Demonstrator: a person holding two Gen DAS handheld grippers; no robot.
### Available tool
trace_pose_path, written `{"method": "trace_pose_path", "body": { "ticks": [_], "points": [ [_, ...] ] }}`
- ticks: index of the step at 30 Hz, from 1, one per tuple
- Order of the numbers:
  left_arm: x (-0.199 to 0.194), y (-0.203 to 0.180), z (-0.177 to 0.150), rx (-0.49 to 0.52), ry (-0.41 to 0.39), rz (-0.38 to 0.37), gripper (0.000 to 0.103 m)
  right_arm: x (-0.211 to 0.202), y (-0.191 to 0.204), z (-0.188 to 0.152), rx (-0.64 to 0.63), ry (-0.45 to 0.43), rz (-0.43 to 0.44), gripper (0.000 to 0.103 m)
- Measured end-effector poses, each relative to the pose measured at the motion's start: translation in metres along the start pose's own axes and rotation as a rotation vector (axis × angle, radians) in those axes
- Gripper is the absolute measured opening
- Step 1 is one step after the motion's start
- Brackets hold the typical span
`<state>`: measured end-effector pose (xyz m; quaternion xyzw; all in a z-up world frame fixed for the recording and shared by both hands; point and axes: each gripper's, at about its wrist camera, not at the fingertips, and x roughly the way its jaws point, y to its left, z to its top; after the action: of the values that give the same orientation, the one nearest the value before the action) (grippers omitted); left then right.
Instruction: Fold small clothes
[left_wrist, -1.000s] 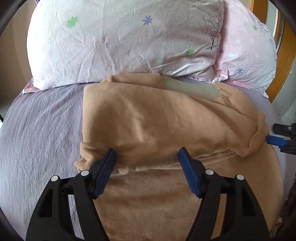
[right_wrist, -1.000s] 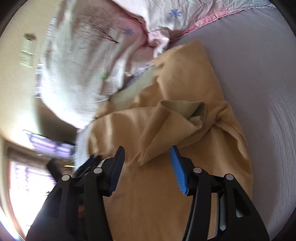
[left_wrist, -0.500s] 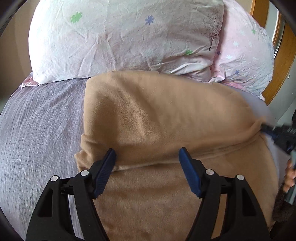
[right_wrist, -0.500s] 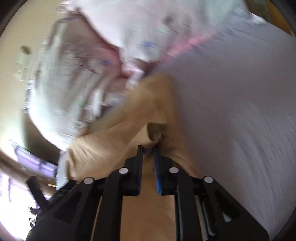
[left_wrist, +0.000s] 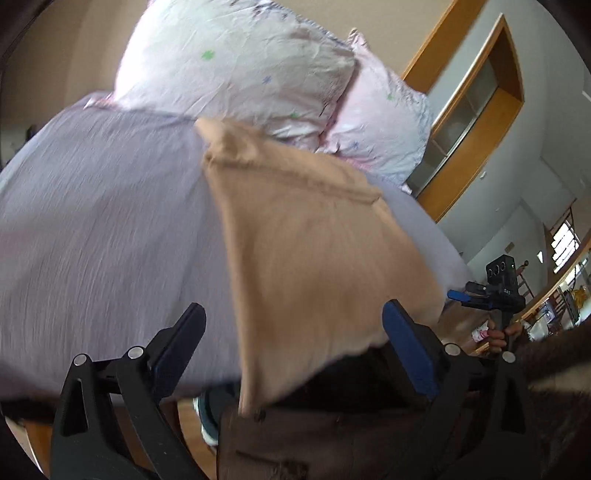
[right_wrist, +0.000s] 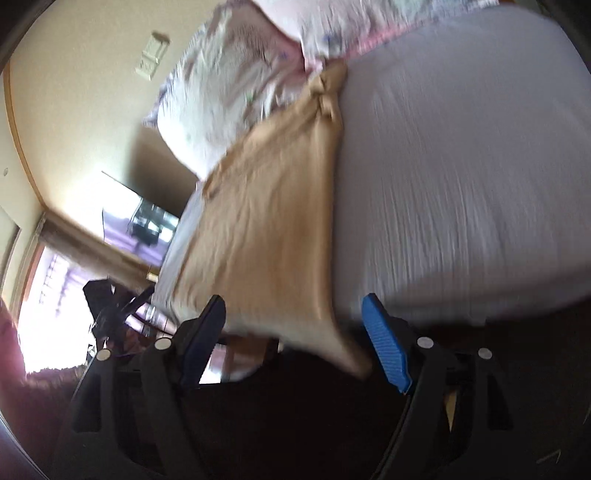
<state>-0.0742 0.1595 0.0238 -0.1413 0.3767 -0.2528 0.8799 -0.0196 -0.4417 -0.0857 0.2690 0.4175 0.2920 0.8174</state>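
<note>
A tan garment (left_wrist: 314, 251) lies spread flat on the lilac bed sheet (left_wrist: 103, 229), its near edge hanging over the bed's front edge. It also shows in the right wrist view (right_wrist: 266, 229), with a bunched corner near the pillows. My left gripper (left_wrist: 295, 336) is open and empty, above the garment's near edge. My right gripper (right_wrist: 295, 325) is open and empty, the garment's near corner showing between its fingers. The right gripper also appears at the right of the left wrist view (left_wrist: 476, 295).
Two flowered pillows (left_wrist: 240, 66) lie at the head of the bed, behind the garment. A wooden door frame (left_wrist: 472, 125) stands to the right. A person's dark clothing (left_wrist: 332, 424) fills the space below the bed edge. The sheet (right_wrist: 461, 184) stretches right of the garment.
The right gripper, shut on the garment half a second ago, has opened and let go. Both grippers have drawn back toward the bed's front edge. The garment now lies flatter.
</note>
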Motion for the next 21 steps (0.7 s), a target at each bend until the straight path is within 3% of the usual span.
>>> {"method": "trace_pose_path", "body": {
  "ticks": [3,7,10,11,13,15,16,17,21],
  "points": [
    [0.007,0.014,-0.028,-0.070,0.061,0.025,0.098,0.015,-0.013,-0.019,0.027,0.076,0.014,0.076],
    [0.030,0.028,-0.043,-0.147,0.090,-0.037,0.096,0.040,-0.019,-0.021,0.028,0.128,0.084,0.076],
    [0.050,0.032,-0.048,-0.190,0.119,-0.078,0.084,0.052,-0.019,-0.025,0.021,0.146,0.131,0.073],
    [0.056,0.032,-0.048,-0.200,0.128,-0.089,0.078,0.053,-0.019,-0.027,0.018,0.141,0.159,0.069],
    [0.064,0.036,-0.049,-0.234,0.136,-0.119,0.063,0.061,-0.022,-0.019,0.019,0.136,0.202,0.031],
    [0.070,0.045,-0.048,-0.295,0.138,-0.142,0.033,0.062,-0.021,-0.022,0.006,0.130,0.220,0.011],
    [0.071,0.051,-0.048,-0.335,0.134,-0.157,0.025,0.060,-0.018,-0.022,-0.005,0.125,0.224,0.008],
    [0.069,0.055,-0.050,-0.363,0.127,-0.176,0.008,0.058,-0.015,-0.022,-0.019,0.116,0.235,0.008],
    [0.049,0.056,-0.041,-0.416,0.079,-0.224,0.004,0.029,0.010,-0.010,-0.097,0.016,0.309,0.008]
  ]
}}
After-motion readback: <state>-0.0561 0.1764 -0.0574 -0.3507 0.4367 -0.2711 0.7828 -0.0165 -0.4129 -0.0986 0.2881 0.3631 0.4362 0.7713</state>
